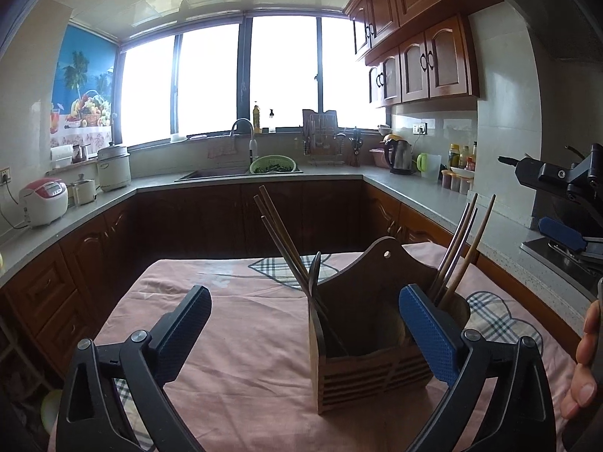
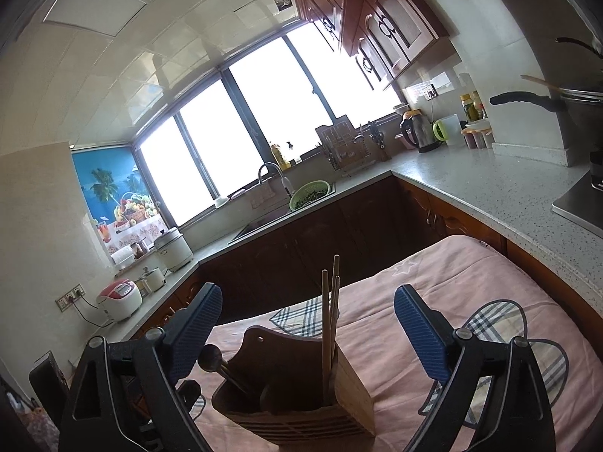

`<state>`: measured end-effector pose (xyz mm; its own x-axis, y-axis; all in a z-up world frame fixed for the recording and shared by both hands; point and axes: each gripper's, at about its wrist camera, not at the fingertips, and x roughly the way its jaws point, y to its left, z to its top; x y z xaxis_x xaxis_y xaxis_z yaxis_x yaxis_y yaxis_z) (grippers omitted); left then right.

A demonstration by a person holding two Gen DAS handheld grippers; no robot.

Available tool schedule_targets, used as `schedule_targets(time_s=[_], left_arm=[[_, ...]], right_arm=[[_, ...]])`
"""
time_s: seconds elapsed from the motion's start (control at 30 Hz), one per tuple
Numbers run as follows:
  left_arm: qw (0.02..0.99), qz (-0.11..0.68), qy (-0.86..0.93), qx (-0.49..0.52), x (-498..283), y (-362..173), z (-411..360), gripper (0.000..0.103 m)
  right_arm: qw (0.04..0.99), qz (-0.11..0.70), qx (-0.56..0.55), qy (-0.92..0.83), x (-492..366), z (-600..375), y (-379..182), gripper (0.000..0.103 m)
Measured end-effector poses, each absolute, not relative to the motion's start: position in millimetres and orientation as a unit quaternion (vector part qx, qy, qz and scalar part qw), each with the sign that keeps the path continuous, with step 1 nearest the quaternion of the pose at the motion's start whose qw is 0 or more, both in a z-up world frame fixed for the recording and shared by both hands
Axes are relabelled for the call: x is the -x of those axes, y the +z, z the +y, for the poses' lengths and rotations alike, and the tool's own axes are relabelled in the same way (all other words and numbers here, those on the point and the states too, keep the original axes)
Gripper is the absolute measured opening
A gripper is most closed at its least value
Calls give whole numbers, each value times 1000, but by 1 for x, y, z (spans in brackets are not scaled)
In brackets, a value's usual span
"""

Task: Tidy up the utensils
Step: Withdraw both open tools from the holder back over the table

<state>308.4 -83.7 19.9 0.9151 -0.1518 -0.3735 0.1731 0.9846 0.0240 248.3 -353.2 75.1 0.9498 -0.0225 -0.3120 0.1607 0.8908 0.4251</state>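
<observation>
The left gripper (image 1: 305, 324) has its blue-padded jaws spread wide with nothing pinched; its right pad stands in front of the wooden utensil holder (image 1: 361, 369), while its left pad hangs over the bare pink tablecloth (image 1: 233, 376). The right gripper (image 2: 307, 324) is likewise spread and empty, with the holder low between its jaws in that view and apart from both pads. Seen from the left gripper's camera, the right gripper sits at the far right edge, above the counter, and fingertips of a hand (image 1: 584, 369) show at the lower right edge. The holder stands upright on the tablecloth, slatted at the base, with a taller back panel that has a hanging hole. In its left compartment, dark chopsticks (image 1: 280, 241) lean leftward beside a dark spoon (image 1: 314, 271); in its right compartment, lighter chopsticks (image 1: 461, 248) lean to the right. Beyond the table, dark wooden cabinets carry a grey countertop (image 1: 414, 188) that wraps around the room. On it are a rice cooker (image 1: 44, 201) far left, a sink with a green colander (image 1: 272, 164) under the bright window, and a kettle (image 1: 400, 156) to the right.
</observation>
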Motion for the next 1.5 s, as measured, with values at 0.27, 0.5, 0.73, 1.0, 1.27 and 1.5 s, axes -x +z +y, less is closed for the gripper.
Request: schedule_targets(time_s=[0.27, 0.5, 0.73, 1.0, 1.27, 1.5], left_arm=[[977, 204, -64, -26, -281, 33, -68, 102], [977, 203, -55, -19, -244, 44, -55, 102], [976, 211, -49, -4, -204, 48, -40, 102], [972, 227, -51, 18, -166, 48, -9, 102], [969, 238, -59, 42, -133, 51, 15, 102], [961, 262, -72, 51, -107, 41, 21, 102]], right_arm=[[956, 156, -244, -38, -224, -345, 74, 98], [959, 148, -240, -24, -190, -327, 82, 101], [963, 148, -226, -9, -154, -303, 84, 101], [969, 163, -187, 5, -122, -276, 78, 102], [975, 166, -145, -11, -92, -259, 63, 103], [974, 179, -135, -22, -69, -257, 46, 103]])
